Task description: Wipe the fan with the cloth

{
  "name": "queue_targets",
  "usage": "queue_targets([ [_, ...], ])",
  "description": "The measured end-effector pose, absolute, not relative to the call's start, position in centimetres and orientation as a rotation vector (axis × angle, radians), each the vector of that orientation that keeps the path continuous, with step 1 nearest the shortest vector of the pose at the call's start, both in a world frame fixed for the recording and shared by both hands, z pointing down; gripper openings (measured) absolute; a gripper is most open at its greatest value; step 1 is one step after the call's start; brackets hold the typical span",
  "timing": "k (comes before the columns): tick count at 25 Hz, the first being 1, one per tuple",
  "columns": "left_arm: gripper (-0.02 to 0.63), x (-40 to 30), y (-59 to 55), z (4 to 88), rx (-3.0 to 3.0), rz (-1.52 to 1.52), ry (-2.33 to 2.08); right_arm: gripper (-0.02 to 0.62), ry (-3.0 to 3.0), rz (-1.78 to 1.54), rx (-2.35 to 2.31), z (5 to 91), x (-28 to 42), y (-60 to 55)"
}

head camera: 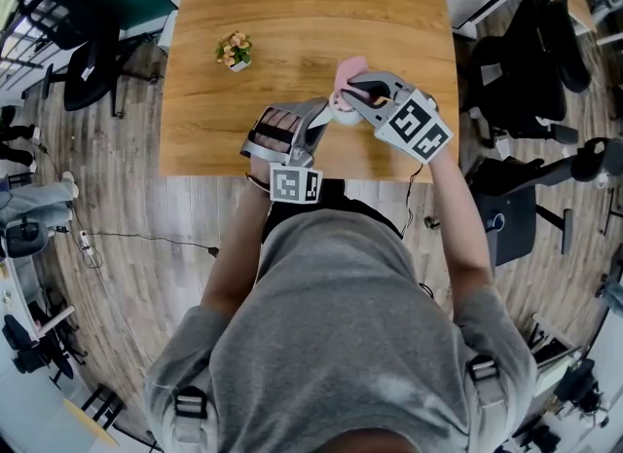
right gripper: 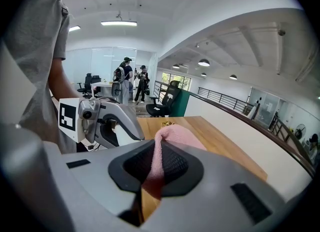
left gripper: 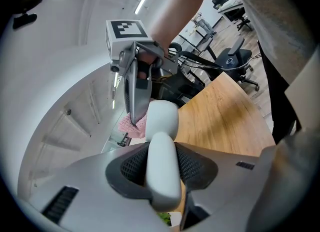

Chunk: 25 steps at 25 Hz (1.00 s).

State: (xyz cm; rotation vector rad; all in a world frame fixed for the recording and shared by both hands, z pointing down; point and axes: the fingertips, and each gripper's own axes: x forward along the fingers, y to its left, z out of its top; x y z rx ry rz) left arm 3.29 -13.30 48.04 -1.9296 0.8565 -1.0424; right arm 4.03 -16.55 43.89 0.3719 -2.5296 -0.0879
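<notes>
A small white fan stands between the jaws of my left gripper, whose pads press on its stem. In the head view the fan is held over the near edge of the table, with the left gripper on its left. My right gripper is shut on a pink cloth that bulges out past its fingertips. In the head view the right gripper comes in from the right, and the cloth lies against the fan's far side. The left gripper view shows the cloth touching the fan's head.
A wooden table carries a small potted plant at the left. Black office chairs stand right and left of it. Cables run over the wood floor. People stand far off in the office.
</notes>
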Motion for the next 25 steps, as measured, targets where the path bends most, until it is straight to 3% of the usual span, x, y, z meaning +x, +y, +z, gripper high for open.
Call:
queue_targets([
  [15,0.152,-3.8,-15.1,49.1,-2.168,-1.021,1.069,0.035,-2.633,0.023,0.537,44.1,3.3,-17.5],
  [25,0.152,-9.1,-16.8,48.4,-2.479,-0.830,1.293,0.035,-2.681,0.109,0.703,45.9,3.1,-16.9],
])
